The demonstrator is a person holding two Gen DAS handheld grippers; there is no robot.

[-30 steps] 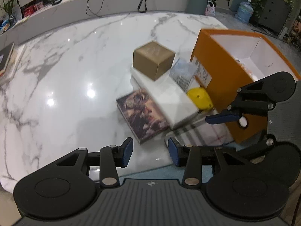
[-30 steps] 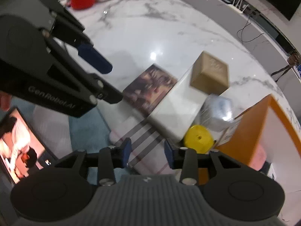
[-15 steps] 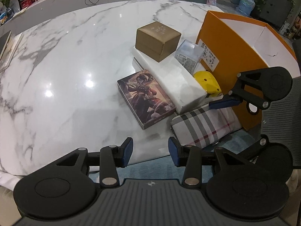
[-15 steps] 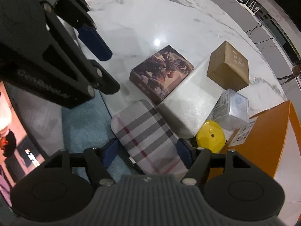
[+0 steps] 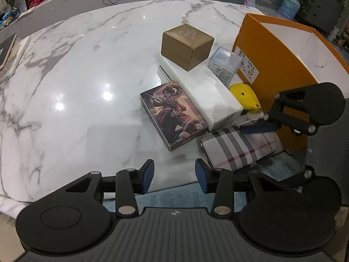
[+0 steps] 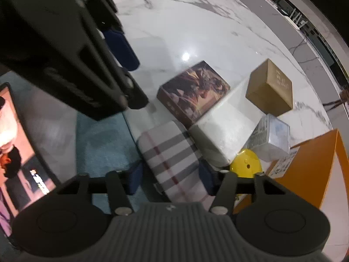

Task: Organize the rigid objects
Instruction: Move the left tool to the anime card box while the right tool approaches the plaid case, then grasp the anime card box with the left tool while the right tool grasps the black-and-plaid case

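A grey plaid case (image 6: 168,152) lies at the marble table's front edge, partly overhanging it. My right gripper (image 6: 170,179) straddles it, jaws closing, pads against its two long sides; the left wrist view shows that gripper (image 5: 261,145) on the plaid case (image 5: 235,150). Behind it lie an illustrated box (image 5: 174,115), a long white box (image 5: 207,91) carrying a gold-brown box (image 5: 187,43), a small clear box (image 5: 224,64) and a yellow object (image 5: 244,96). My left gripper (image 5: 174,174) hangs open over the table edge, with nothing between its fingers.
A tall orange box (image 5: 272,76) with a white inside stands right of the pile, touching the yellow object. Bare marble table (image 5: 76,76) spreads to the left. Books (image 5: 6,52) lie at the far left edge. A lit screen (image 6: 13,142) and teal rug (image 6: 102,135) are below.
My right gripper widened, sank over the plaid case, then narrowed onto its sides. The case now sits deeper between the fingers. My left gripper kept the same open gap.
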